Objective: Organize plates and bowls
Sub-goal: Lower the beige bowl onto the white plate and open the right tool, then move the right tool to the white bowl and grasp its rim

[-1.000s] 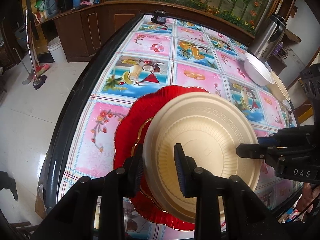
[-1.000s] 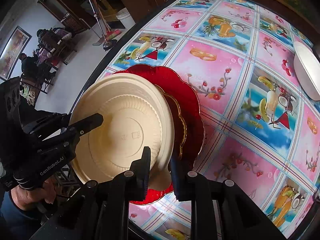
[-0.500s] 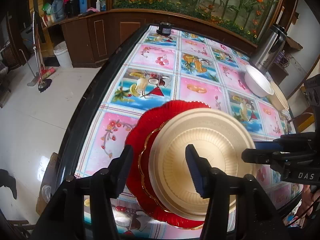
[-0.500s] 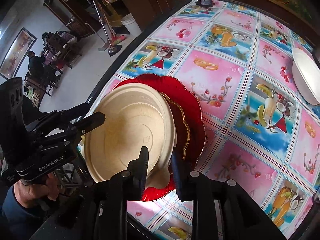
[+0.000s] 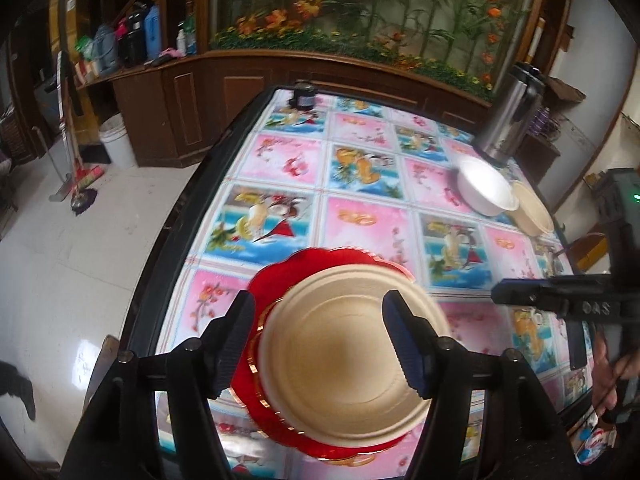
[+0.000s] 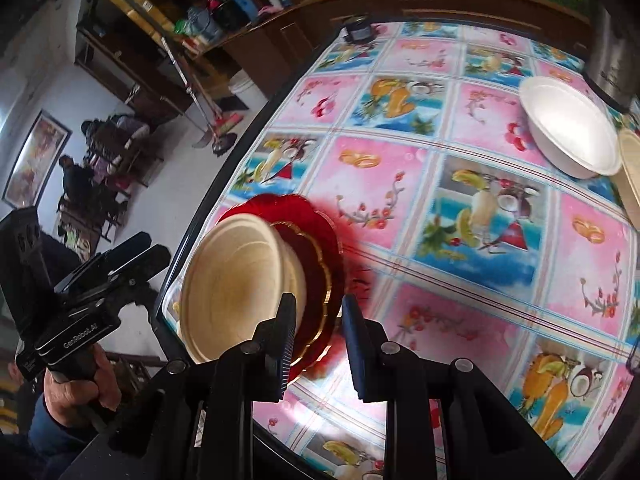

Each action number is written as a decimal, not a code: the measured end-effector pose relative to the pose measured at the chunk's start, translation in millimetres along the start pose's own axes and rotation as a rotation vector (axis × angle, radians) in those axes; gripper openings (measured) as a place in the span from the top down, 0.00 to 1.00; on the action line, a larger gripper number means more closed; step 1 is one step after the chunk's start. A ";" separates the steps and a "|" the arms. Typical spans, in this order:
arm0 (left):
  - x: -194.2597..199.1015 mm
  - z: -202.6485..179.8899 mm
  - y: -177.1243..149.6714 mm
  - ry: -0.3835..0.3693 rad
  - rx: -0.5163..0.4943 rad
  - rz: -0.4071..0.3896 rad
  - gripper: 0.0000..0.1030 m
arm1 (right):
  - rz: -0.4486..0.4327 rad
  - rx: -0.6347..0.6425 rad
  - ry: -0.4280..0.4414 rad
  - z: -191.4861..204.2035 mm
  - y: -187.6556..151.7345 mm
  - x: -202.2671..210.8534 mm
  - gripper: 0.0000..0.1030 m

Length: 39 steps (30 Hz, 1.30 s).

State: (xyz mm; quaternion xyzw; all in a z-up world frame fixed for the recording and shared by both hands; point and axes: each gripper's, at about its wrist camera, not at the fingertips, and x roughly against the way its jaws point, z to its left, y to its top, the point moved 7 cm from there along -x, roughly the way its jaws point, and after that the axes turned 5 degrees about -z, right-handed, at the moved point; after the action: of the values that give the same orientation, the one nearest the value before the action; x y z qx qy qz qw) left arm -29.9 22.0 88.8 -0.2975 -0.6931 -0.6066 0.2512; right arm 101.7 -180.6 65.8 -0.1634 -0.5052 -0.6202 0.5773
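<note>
A beige plate (image 5: 344,360) lies flat on a stack of red gold-rimmed plates (image 5: 276,280) at the near left corner of the table. My left gripper (image 5: 320,340) hovers above the beige plate. Its jaws are opening, one to each side of the plate's middle, and the pads touch nothing. In the right wrist view the beige plate (image 6: 236,276) and red plates (image 6: 320,240) sit just ahead and left. My right gripper (image 6: 319,340) stands over their near rim with a narrow gap and nothing pinched. The left gripper (image 6: 148,250) shows there at the left.
A white bowl (image 5: 484,188) and another beige dish (image 5: 532,208) sit at the table's far right beside a steel thermos (image 5: 508,120). A small dark object (image 5: 304,96) stands at the far end. The patterned tablecloth (image 5: 360,216) runs to the black table edge (image 5: 172,240).
The left gripper let go of the beige plate's rim, opened wide and rose. The plate went from tilted to flat on the red plates. The right gripper drew up and away.
</note>
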 end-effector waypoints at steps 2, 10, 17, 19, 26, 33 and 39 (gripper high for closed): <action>1.1 -13.6 2.9 -0.026 -0.028 0.003 0.37 | -0.019 -0.035 -0.022 -20.9 5.1 7.5 0.75; -0.2 -52.1 -2.1 -0.085 -0.120 0.036 0.36 | -0.136 -0.203 -0.155 -129.2 67.2 43.1 0.75; -1.4 -58.5 -11.7 -0.075 -0.157 0.061 0.36 | -0.163 -0.308 -0.191 -196.1 121.6 25.7 0.67; -2.4 -56.3 -12.7 -0.069 -0.156 0.066 0.36 | -0.165 -0.331 -0.209 -208.2 129.8 15.3 0.67; -4.7 -50.1 -16.2 -0.061 -0.145 0.076 0.36 | -0.056 -0.381 -0.249 -240.5 133.9 -30.1 0.67; -12.6 -58.0 -13.1 -0.093 -0.151 0.085 0.36 | 0.047 -0.337 -0.227 -220.9 100.2 -24.1 0.67; -18.7 -82.0 -12.6 -0.153 -0.194 0.095 0.36 | 0.185 -0.217 -0.214 -181.5 28.4 -8.5 0.64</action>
State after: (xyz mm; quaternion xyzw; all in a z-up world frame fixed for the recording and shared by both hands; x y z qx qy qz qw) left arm -27.0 -62.4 78.2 -0.3984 -0.6334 -0.6337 0.1963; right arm 198.2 -318.8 -7.6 -0.3356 -0.4766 -0.5943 0.5541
